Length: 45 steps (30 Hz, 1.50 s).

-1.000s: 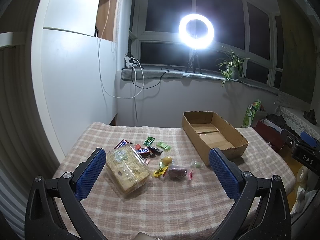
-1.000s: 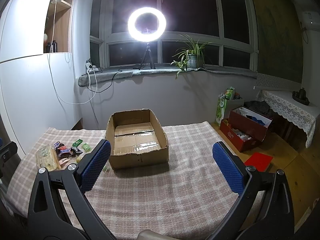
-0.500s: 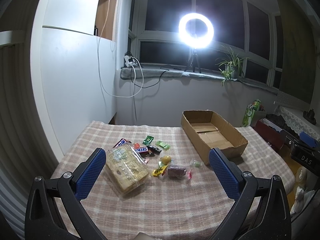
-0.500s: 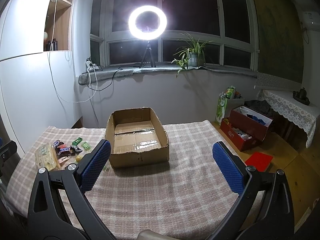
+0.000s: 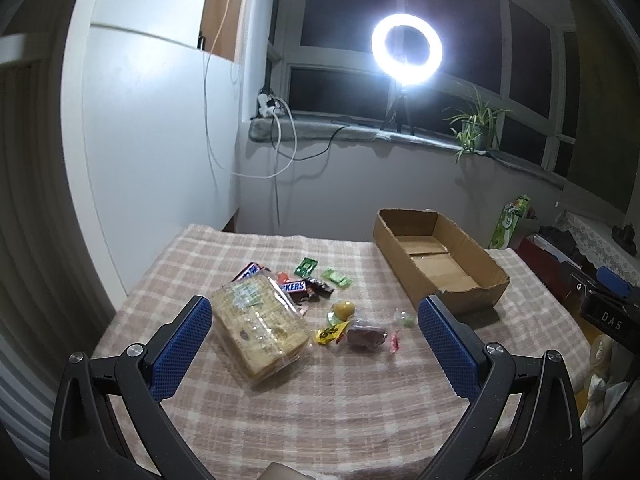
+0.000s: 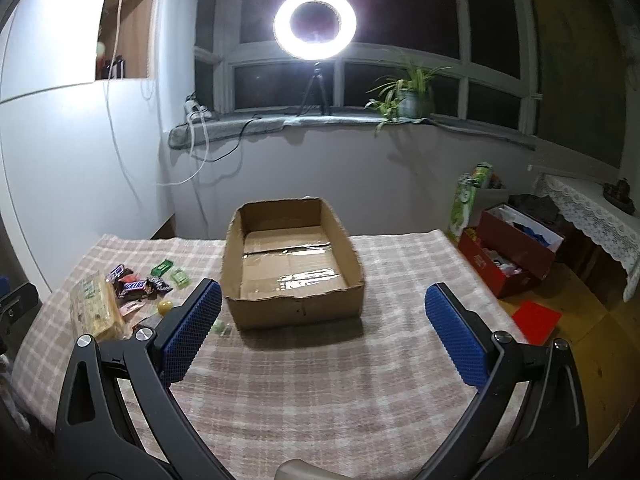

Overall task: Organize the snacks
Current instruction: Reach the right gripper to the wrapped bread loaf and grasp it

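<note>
With both the left gripper (image 5: 316,344) and right gripper (image 6: 324,332) spread wide and empty, the biscuit pack (image 5: 258,330), lying on the desk (image 5: 340,400) at nine o'clock of the cardboard box (image 6: 292,268), is best clamped squarely across its narrow sides.

A bright ring light (image 6: 315,28) stands on a small tripod on the window sill (image 6: 304,122). Behind it the windows (image 6: 400,8) are dark. A green plant (image 6: 408,94) sits on the sill right of the light. White cables (image 5: 280,136) hang down left of it. Far below is a table with a checked cloth (image 6: 320,380).
</note>
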Each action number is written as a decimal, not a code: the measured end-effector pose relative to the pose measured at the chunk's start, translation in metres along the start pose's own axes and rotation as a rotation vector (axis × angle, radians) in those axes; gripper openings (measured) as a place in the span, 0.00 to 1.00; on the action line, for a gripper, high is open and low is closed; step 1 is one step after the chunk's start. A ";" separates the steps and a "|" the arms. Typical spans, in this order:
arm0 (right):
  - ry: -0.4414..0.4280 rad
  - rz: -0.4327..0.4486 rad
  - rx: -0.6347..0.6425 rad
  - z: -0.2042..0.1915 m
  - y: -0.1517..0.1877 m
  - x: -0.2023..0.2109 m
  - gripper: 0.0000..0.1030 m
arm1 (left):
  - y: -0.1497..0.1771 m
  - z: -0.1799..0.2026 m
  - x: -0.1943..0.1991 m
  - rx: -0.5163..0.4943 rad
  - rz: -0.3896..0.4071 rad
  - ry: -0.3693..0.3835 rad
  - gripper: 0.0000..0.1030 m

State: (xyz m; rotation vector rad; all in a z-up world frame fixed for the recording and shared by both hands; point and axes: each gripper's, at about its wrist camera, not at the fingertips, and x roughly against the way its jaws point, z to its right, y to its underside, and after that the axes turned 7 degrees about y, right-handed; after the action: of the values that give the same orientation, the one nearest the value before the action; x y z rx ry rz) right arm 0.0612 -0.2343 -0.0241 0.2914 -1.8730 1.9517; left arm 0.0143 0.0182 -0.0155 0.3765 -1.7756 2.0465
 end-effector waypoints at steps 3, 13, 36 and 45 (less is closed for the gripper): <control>-0.057 -0.008 0.026 -0.012 -0.001 -0.008 1.00 | 0.003 -0.010 -0.007 0.023 -0.018 -0.005 0.99; -0.379 -0.145 0.092 -0.068 0.000 -0.046 1.00 | 0.017 -0.052 -0.030 0.145 -0.100 0.009 0.99; -0.847 -0.626 0.243 -0.231 0.024 -0.140 0.52 | 0.051 -0.121 -0.095 0.473 -0.258 0.192 0.75; -0.882 -0.686 0.258 -0.251 0.026 -0.151 0.42 | 0.053 -0.126 -0.110 0.480 -0.272 0.220 0.64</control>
State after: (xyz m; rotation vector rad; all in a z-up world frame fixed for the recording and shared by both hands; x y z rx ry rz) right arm 0.2179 -0.0093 -0.1300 1.8359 -1.5678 1.6464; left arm 0.0938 0.1230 -0.1313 0.4777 -1.0333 2.1951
